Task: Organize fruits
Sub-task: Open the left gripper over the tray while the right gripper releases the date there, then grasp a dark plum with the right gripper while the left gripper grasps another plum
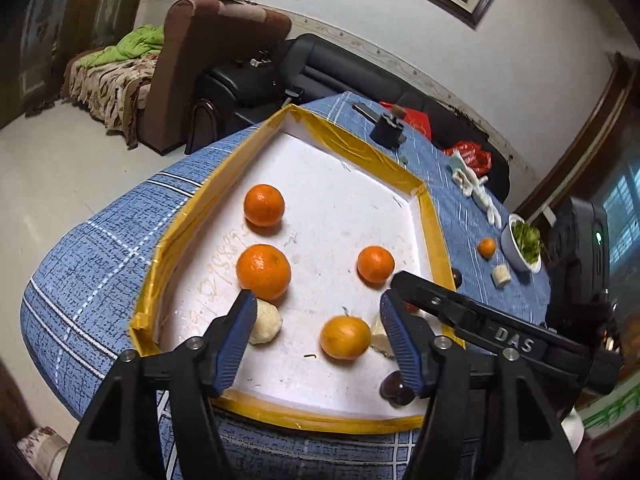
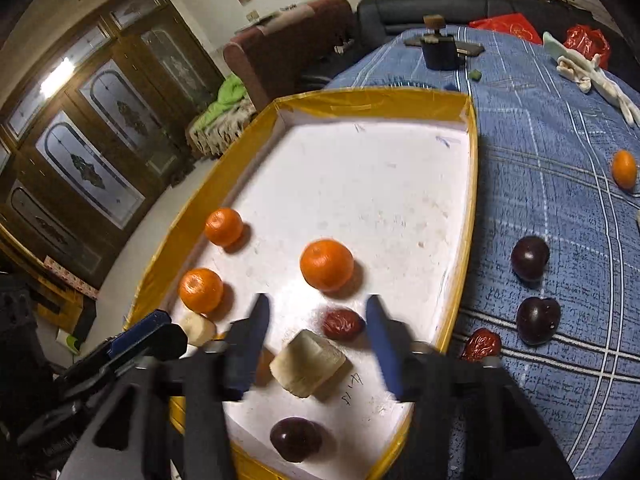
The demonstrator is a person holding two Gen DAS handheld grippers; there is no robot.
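A white foam tray [image 1: 344,184] with a yellow taped rim [image 2: 380,98] lies on the blue table. It holds several oranges [image 1: 263,271] [image 2: 327,265], pale fruit chunks [image 1: 265,322] [image 2: 307,362], a red date [image 2: 343,323] and a dark plum [image 2: 295,438]. My left gripper [image 1: 316,320] is open and empty, low over the tray's near side, with an orange [image 1: 345,337] between its fingers. My right gripper [image 2: 316,320] is open and empty above the date and chunk; its finger [image 1: 460,308] shows in the left wrist view.
On the cloth right of the tray lie two dark plums [image 2: 530,258] [image 2: 538,320], a red date [image 2: 482,345] and a small orange [image 2: 624,169]. A white bowl of greens [image 1: 522,246], a dark bottle [image 2: 440,52], red bags [image 2: 586,42] and white pieces [image 1: 476,188] stand farther back.
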